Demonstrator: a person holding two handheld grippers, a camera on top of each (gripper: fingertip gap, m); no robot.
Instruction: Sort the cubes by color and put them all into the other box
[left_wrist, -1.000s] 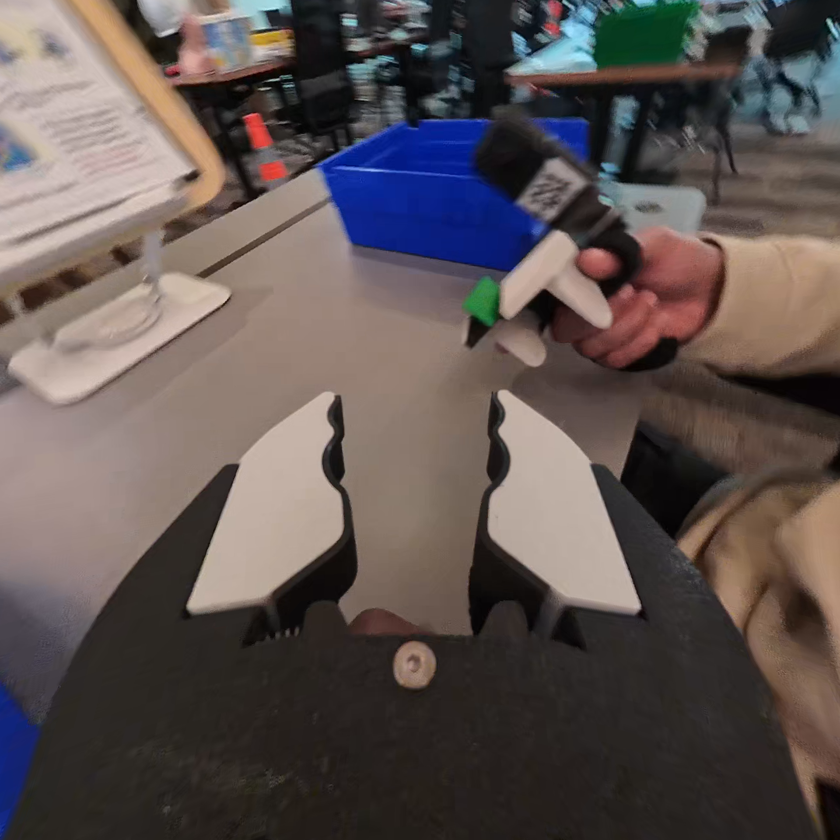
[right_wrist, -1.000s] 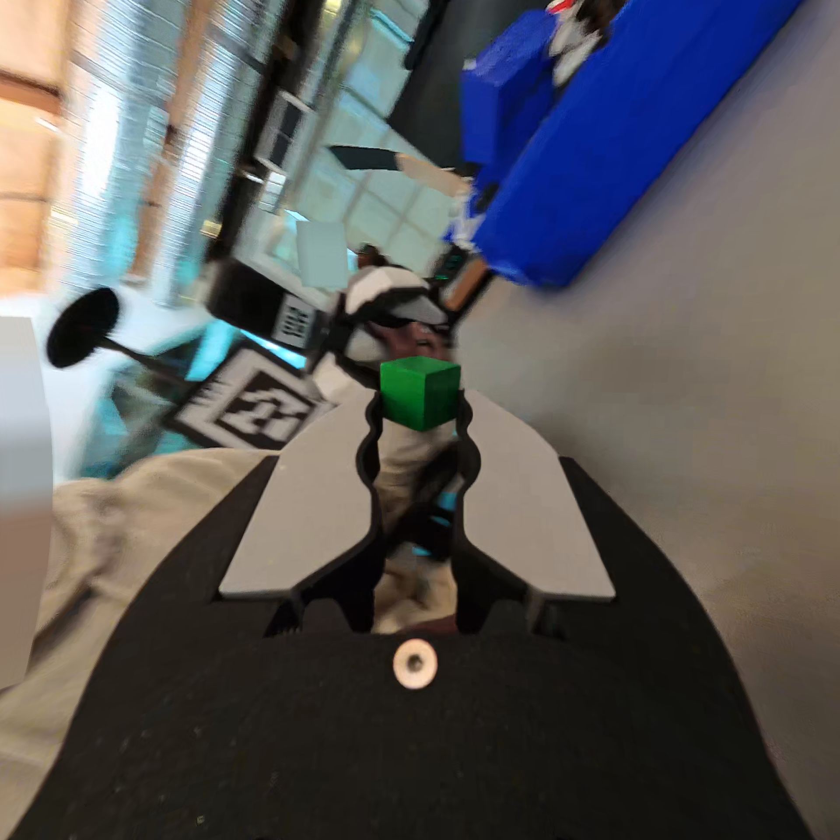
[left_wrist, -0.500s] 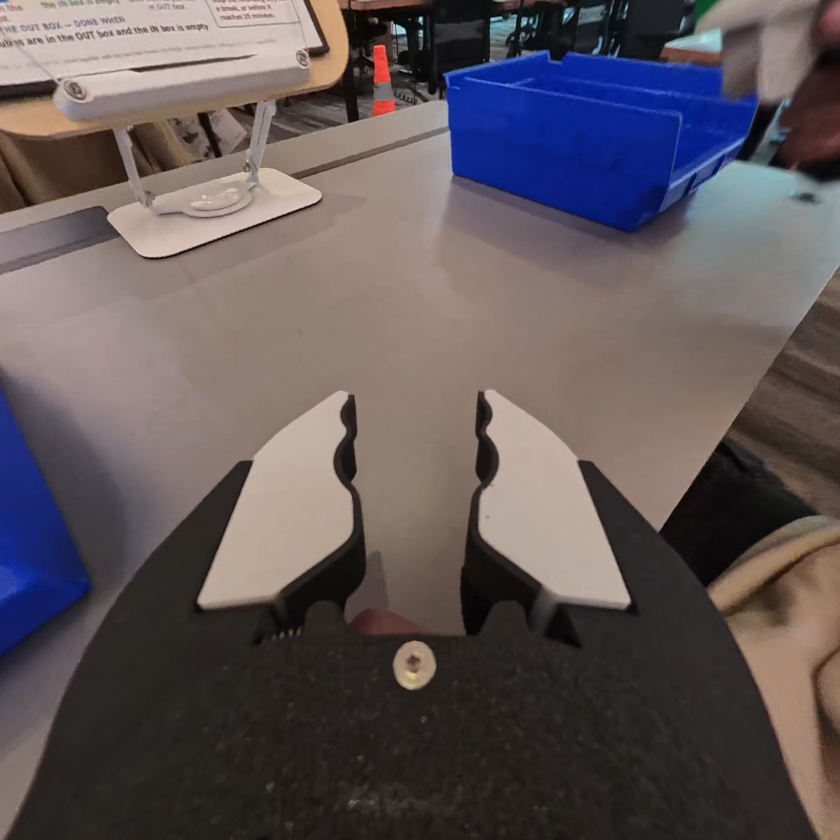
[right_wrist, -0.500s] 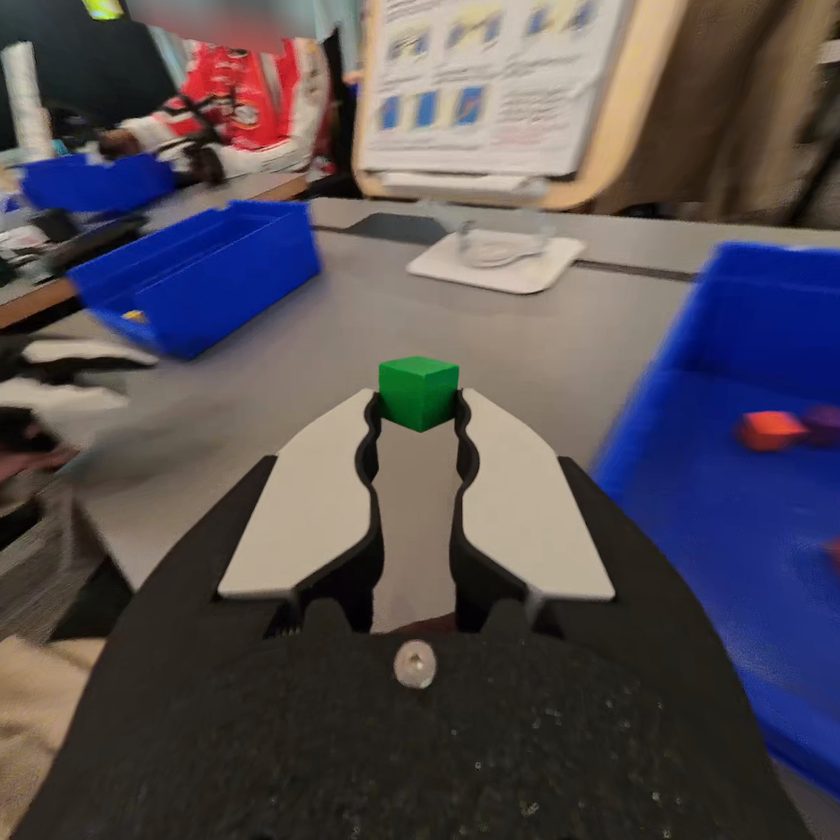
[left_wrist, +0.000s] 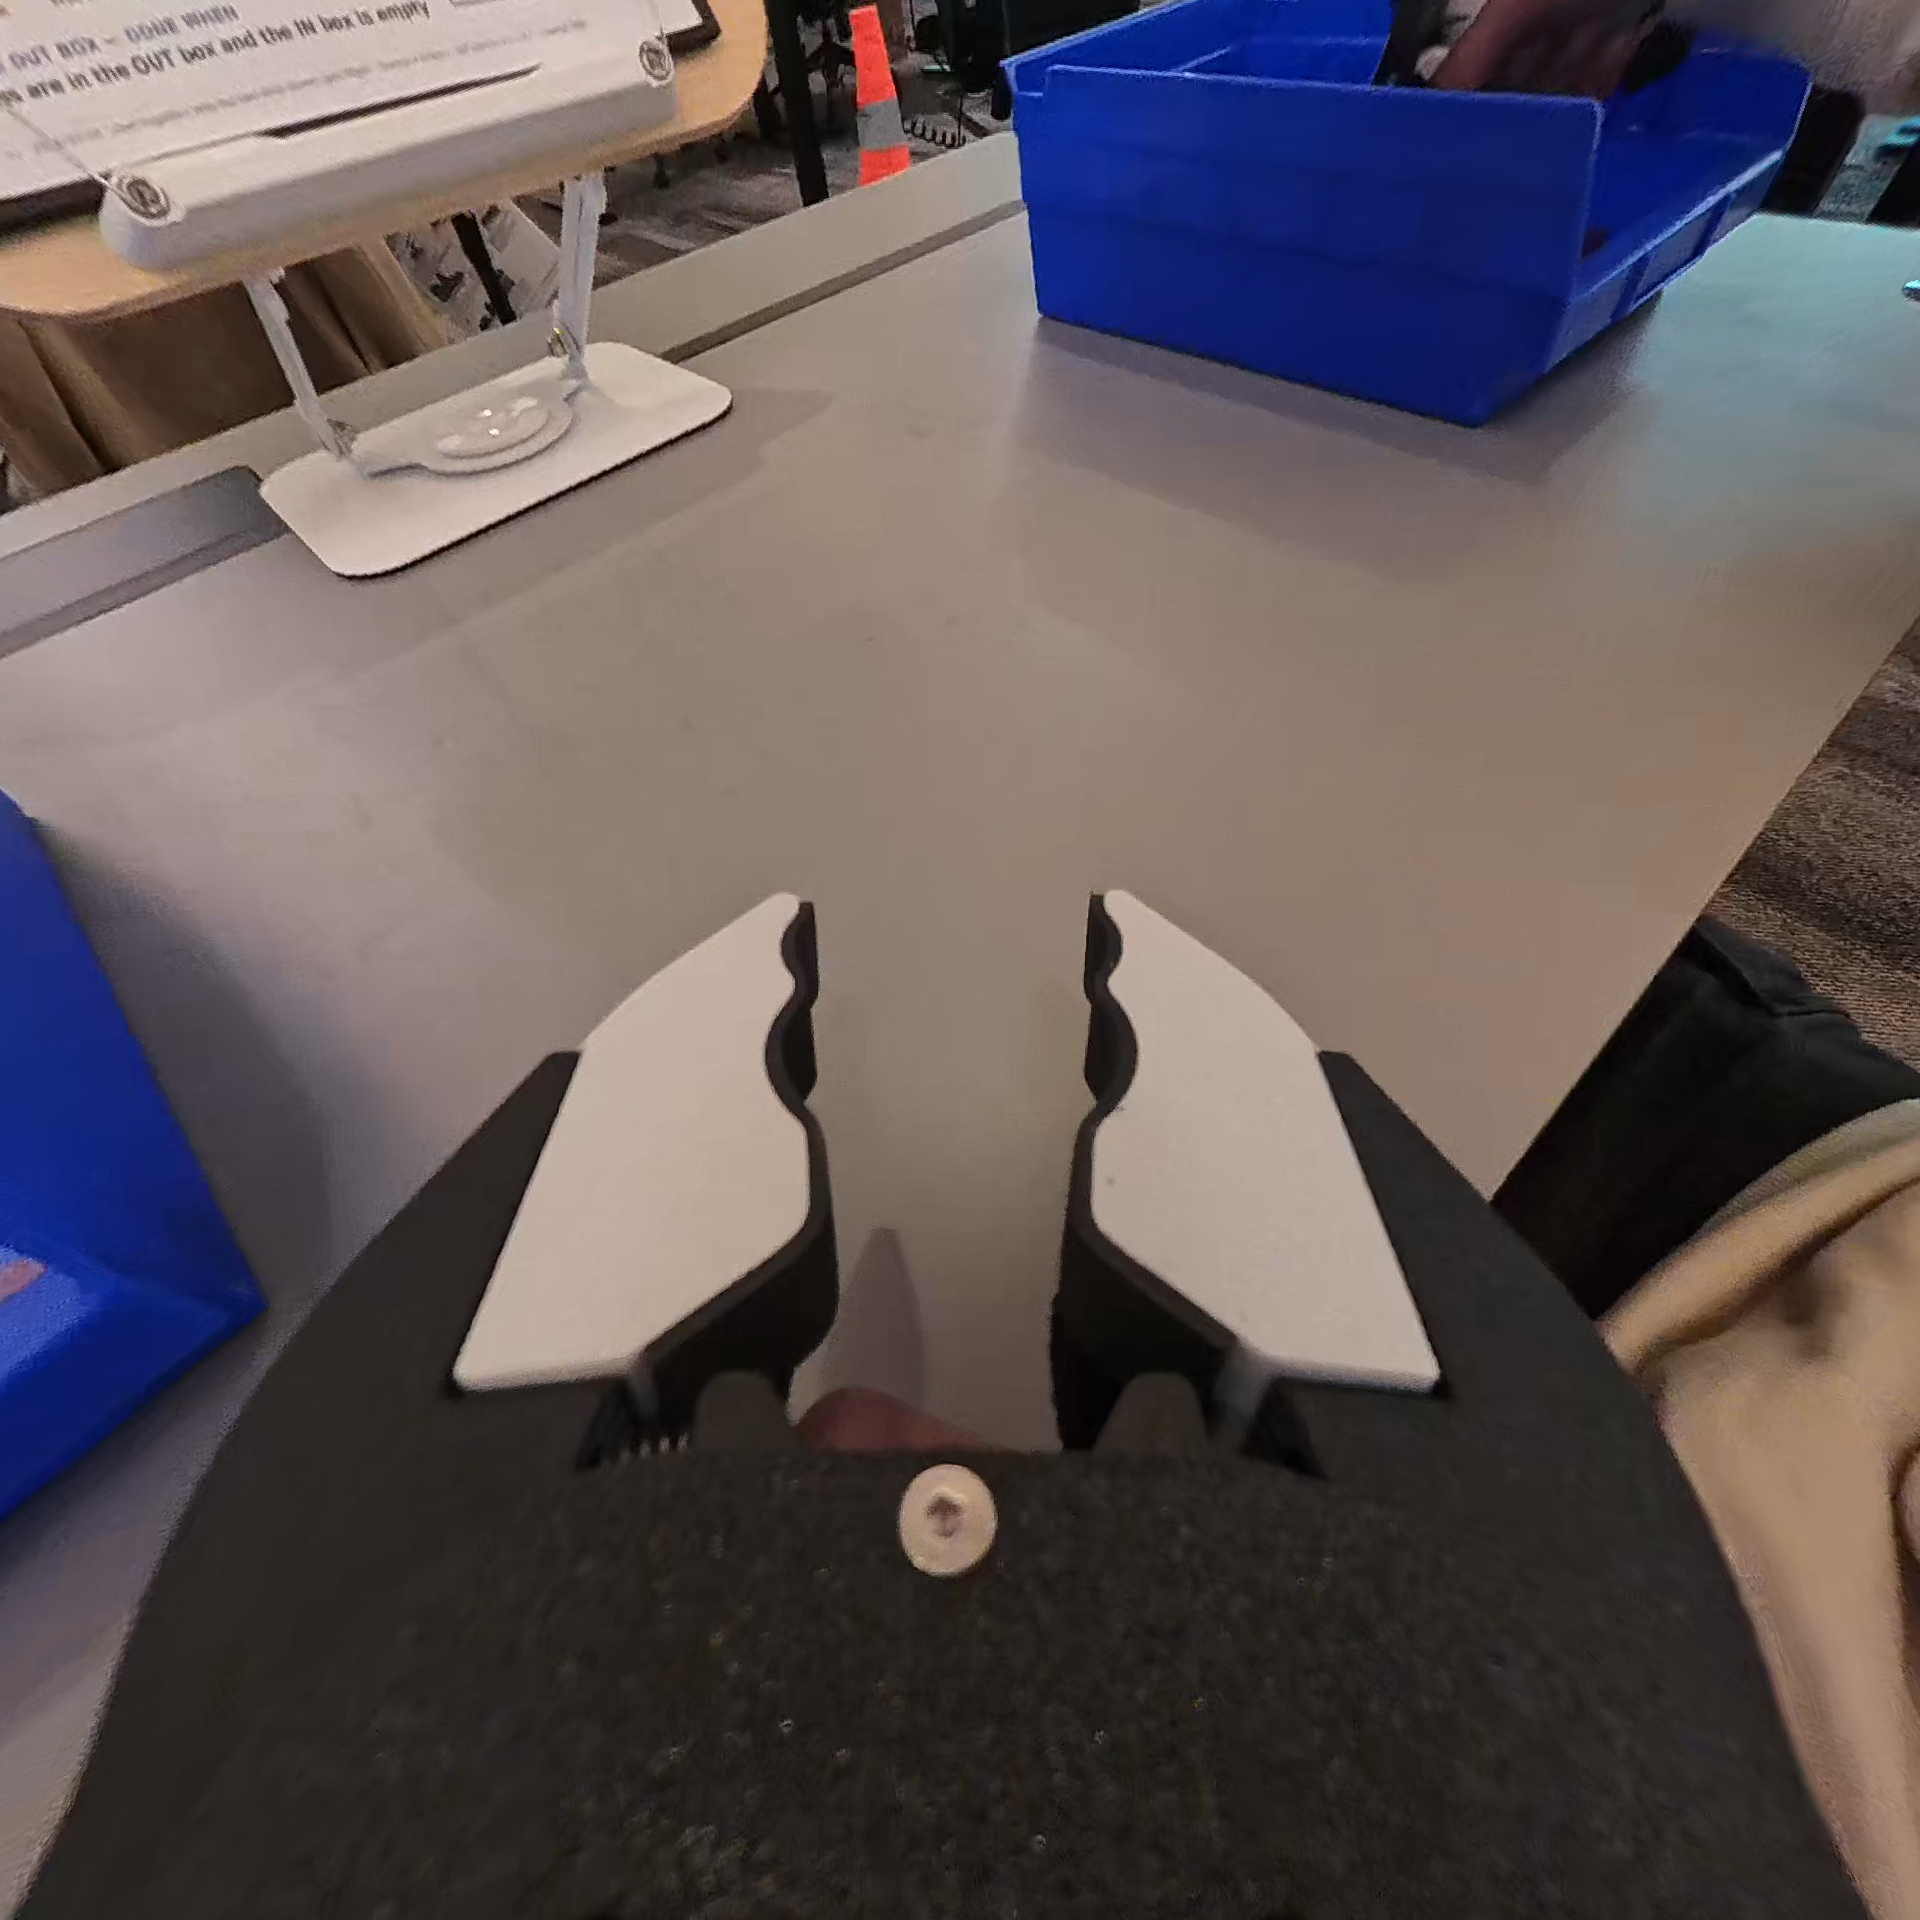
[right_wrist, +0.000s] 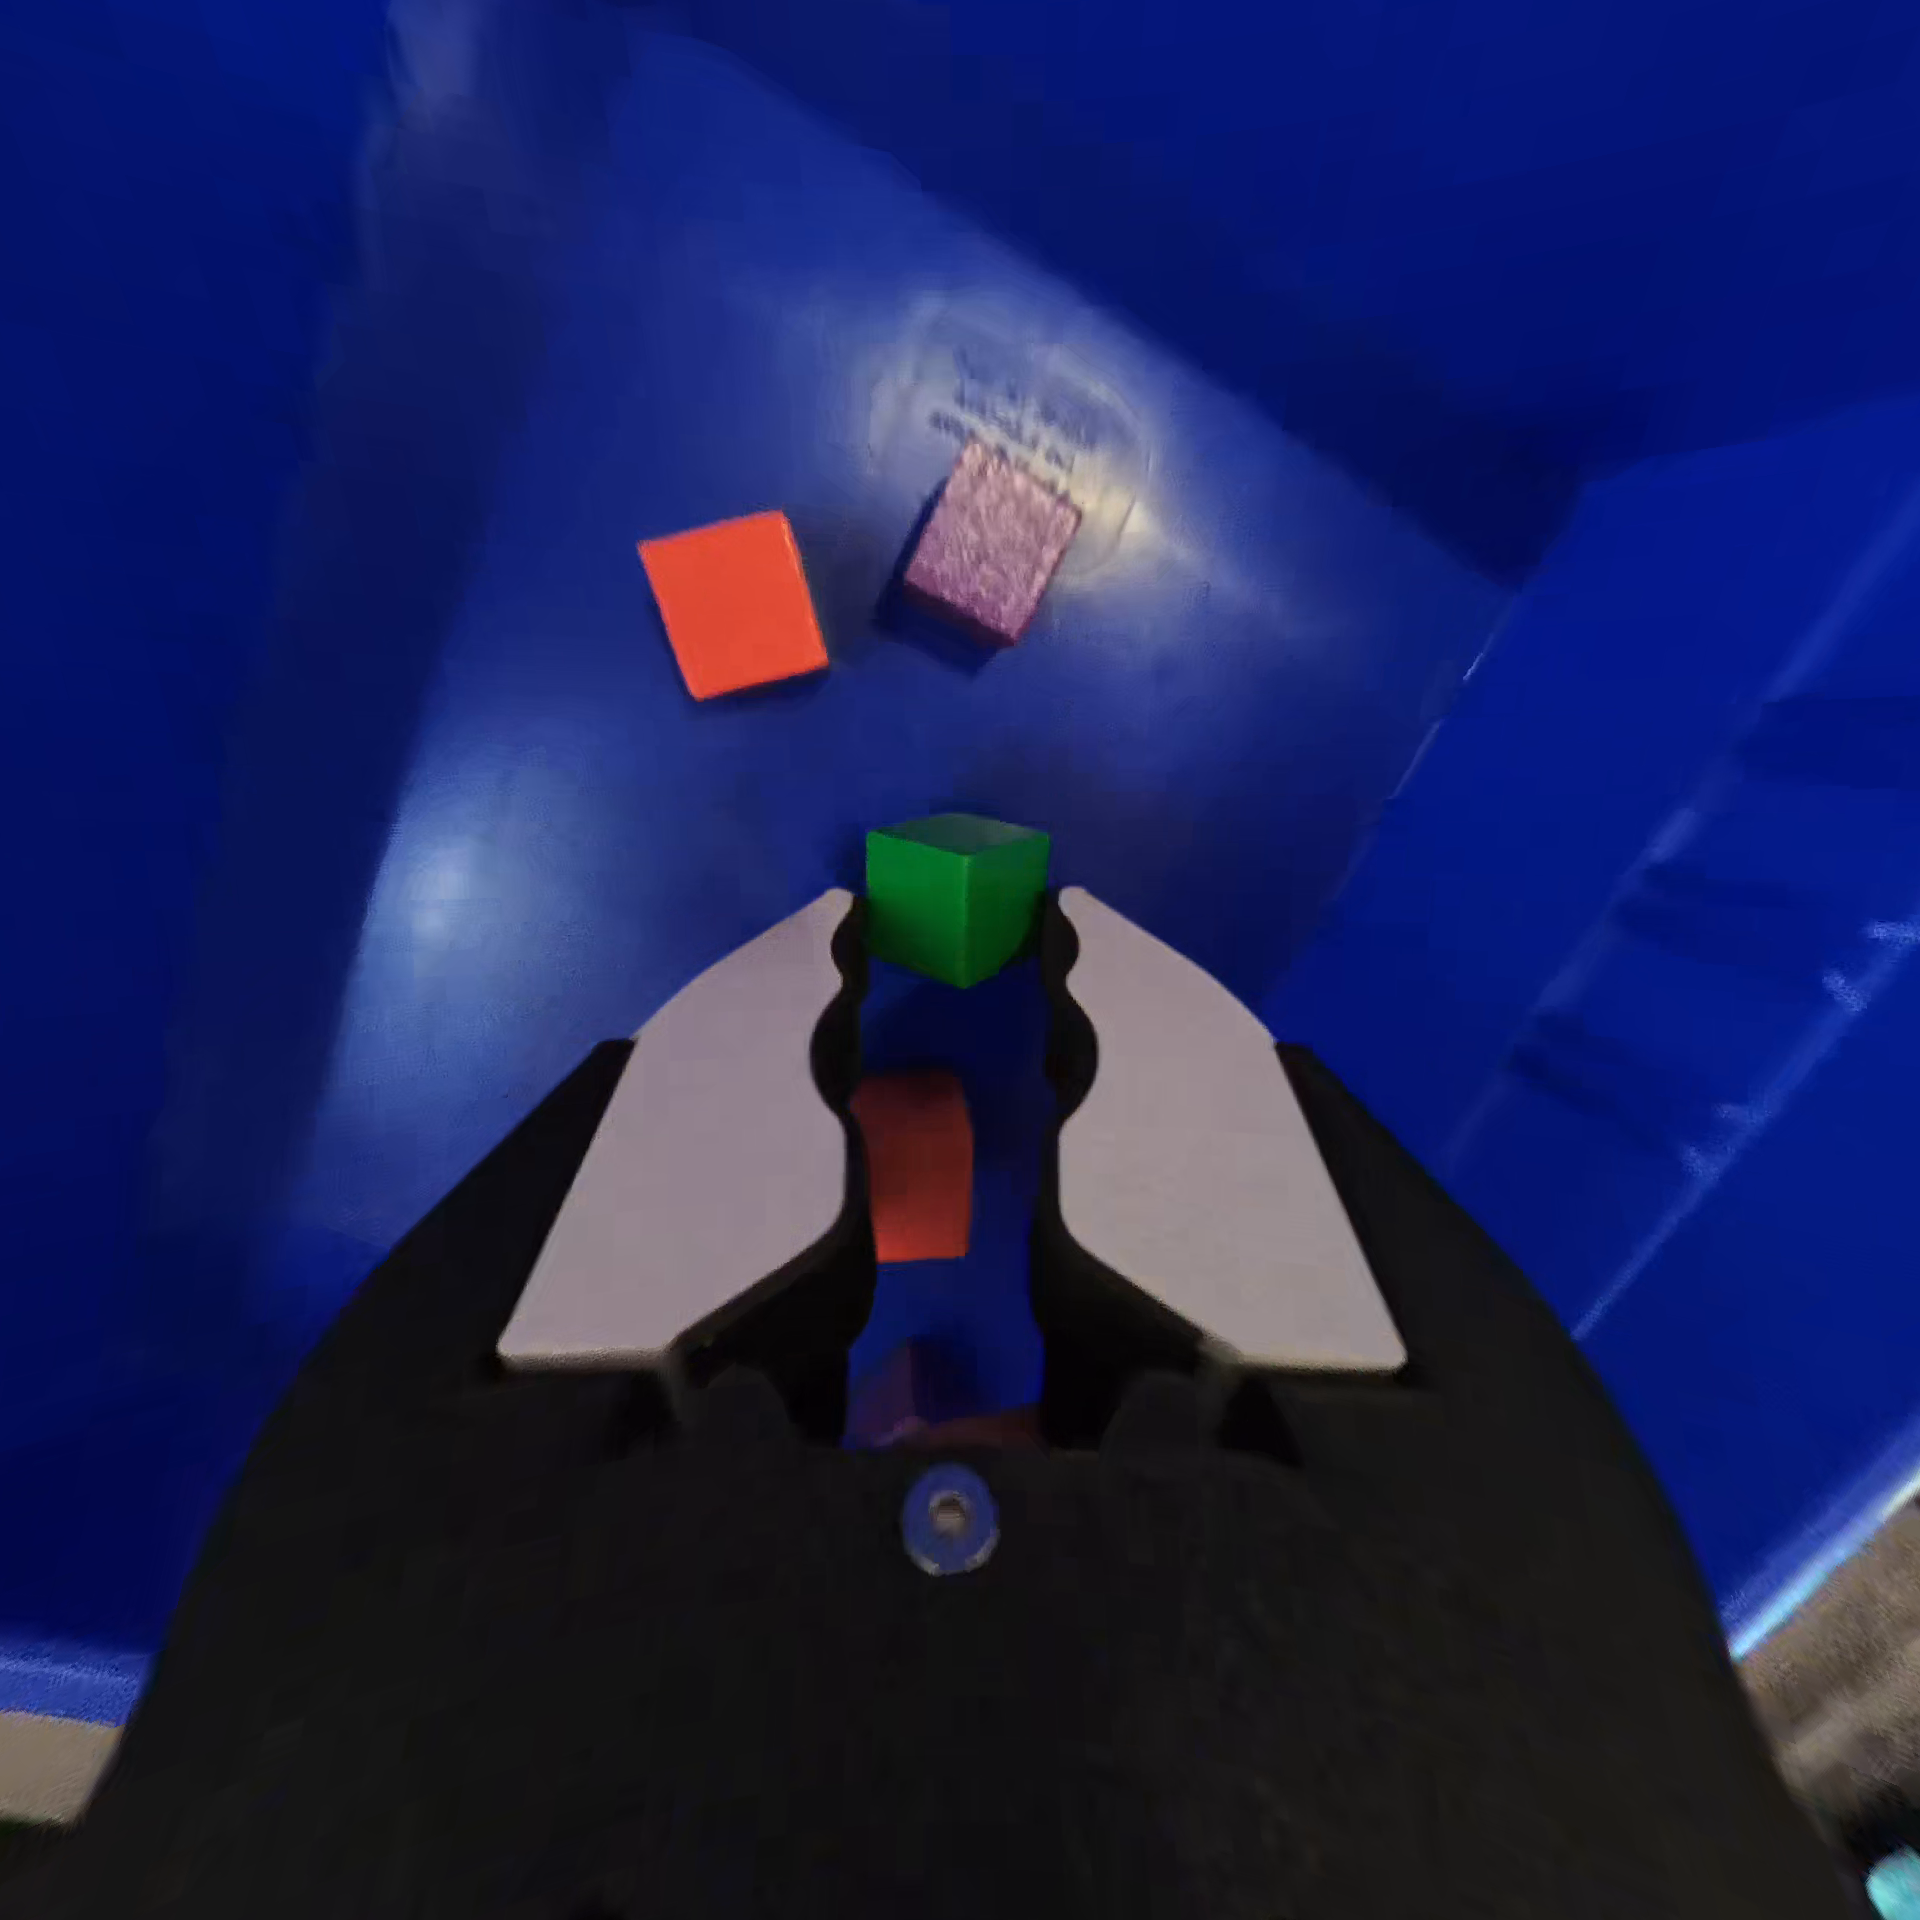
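The right gripper pinches the green cube at its fingertips, hanging inside the blue box short of the orange cube, presumably to drop it, while the left gripper waits spread over the table.

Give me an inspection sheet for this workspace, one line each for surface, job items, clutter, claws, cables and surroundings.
Surface: grey table, bare in the middle.
Job's things: green cube held over the floor of a blue bin; there lie an orange cube, a purple cube and a red cube, partly hidden. A second blue bin sits at the table's left edge, contents unclear.
Clutter: instruction sheet stand at the far left.
Claws: left claw open, empty, over the table; right claw shut on the green cube.
Cables: nothing seen.
Surroundings: orange traffic cone, other desks, carpet.
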